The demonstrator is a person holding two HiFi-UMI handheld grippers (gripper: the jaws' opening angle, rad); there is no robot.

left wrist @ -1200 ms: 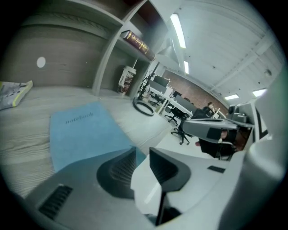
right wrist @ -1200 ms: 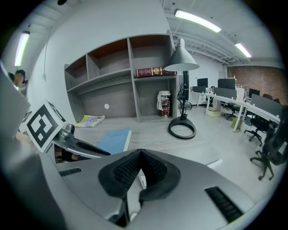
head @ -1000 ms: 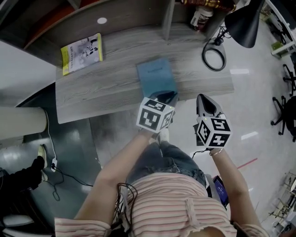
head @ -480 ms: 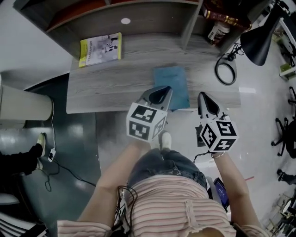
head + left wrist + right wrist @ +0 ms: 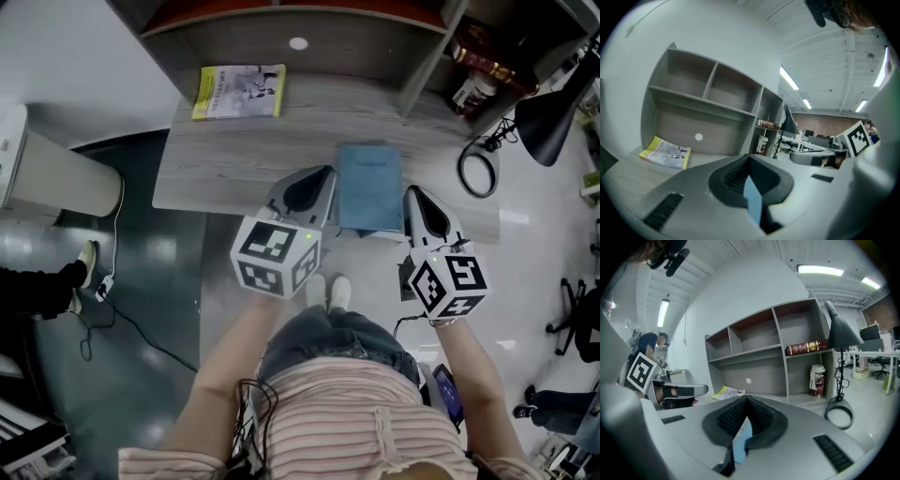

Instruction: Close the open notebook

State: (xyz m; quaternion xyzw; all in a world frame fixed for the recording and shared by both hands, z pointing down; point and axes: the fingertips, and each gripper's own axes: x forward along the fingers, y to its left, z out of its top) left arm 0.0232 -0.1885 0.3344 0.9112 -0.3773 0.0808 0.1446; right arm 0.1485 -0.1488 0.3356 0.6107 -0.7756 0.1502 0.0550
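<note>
My jaws are clenched on nothing, both pairs pressed together. The left gripper (image 5: pixel 317 180) and right gripper (image 5: pixel 413 195) flank the blue notebook (image 5: pixel 369 186), which lies flat and shut near the front edge of the desk (image 5: pixel 234 159). I judge the closing done. Next I need only draw clear without nudging it.

I have my left hand-held gripper (image 5: pixel 322 180) held out ahead of the left forearm (image 5: pixel 220 361), pointing forward and slightly down, its jaws closed tip to tip. My right hand-held gripper (image 5: pixel 415 195) is level with it and a little apart, aimed the same way, with its jaws also together at the tips. The left marker cube (image 5: pixel 272 258) and right marker cube (image 5: pixel 450 281) face up toward the head camera, and the right forearm (image 5: pixel 466 366) runs back to the torso, both elbows bent
</note>
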